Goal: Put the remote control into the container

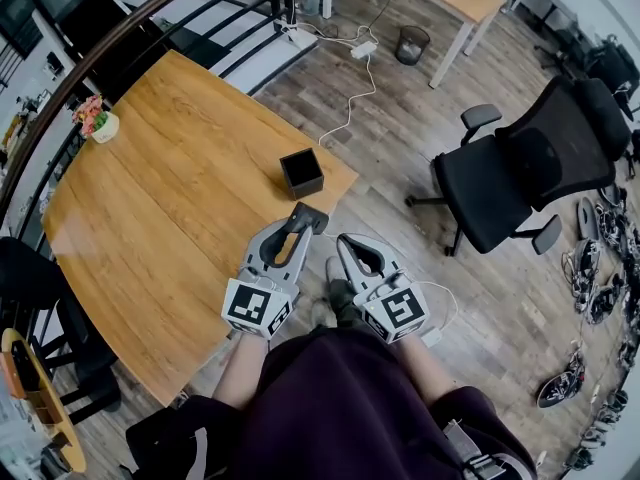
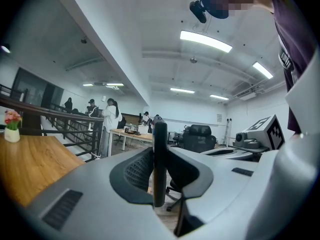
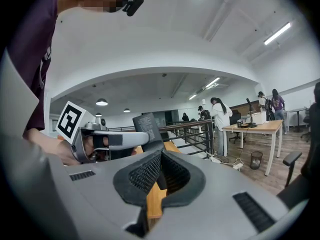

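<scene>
In the head view, the black open-topped container [image 1: 301,172] stands near the right edge of the wooden table [image 1: 170,168]. My left gripper [image 1: 303,224] hovers just short of it, above the table's edge, shut on the dark remote control [image 1: 309,216]. In the left gripper view the remote control [image 2: 159,164] stands edge-on between the jaws. My right gripper [image 1: 343,240] hangs beside the left one, off the table, shut and empty. In the right gripper view the remote control [image 3: 148,128] sticks out of the left gripper [image 3: 115,139], and the container is hidden.
A small flower pot [image 1: 100,123] sits at the table's far left corner. A black office chair [image 1: 520,168] stands to the right on the wooden floor. A white cable [image 1: 350,108] runs past the table, and a railing [image 1: 150,28] borders its far side.
</scene>
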Demonstrator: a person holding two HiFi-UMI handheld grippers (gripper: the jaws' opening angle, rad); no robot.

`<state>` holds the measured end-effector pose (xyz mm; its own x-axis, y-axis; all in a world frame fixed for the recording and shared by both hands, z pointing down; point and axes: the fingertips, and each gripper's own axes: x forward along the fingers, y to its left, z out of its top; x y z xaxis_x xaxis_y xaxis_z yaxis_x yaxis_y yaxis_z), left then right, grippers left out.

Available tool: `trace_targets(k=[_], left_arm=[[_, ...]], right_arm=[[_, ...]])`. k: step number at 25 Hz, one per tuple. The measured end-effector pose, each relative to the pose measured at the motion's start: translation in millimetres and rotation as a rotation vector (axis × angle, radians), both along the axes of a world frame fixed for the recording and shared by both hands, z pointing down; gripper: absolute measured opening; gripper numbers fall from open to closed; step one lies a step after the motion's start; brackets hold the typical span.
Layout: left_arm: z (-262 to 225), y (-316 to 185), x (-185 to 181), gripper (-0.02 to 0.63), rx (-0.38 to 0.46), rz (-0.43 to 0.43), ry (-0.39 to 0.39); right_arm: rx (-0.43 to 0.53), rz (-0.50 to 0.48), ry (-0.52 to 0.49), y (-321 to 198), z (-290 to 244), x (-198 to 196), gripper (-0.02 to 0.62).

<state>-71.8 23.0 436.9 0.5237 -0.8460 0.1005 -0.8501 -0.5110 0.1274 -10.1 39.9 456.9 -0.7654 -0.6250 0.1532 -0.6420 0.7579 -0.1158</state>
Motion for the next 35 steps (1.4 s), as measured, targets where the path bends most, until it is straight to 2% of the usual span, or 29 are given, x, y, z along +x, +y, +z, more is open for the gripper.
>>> trace_targets(k=[13,26,35], left_arm=[[-5,-79,11,0.086,-0.010,-0.075,-0.054],[-21,-124,22,0.086,-0.004,-0.165,-0.096],[-30,-141,2,0.086,0.003,-0.213,-0.118]], right_arm=[[-0.011,-0.081,-0.044,-85,-5,8,0.018],[-0.024,-0.196,-0.103,-140,-12,10,0.018],[-0.026,-0.233,-0.133,-166,-14,-8,0.020]])
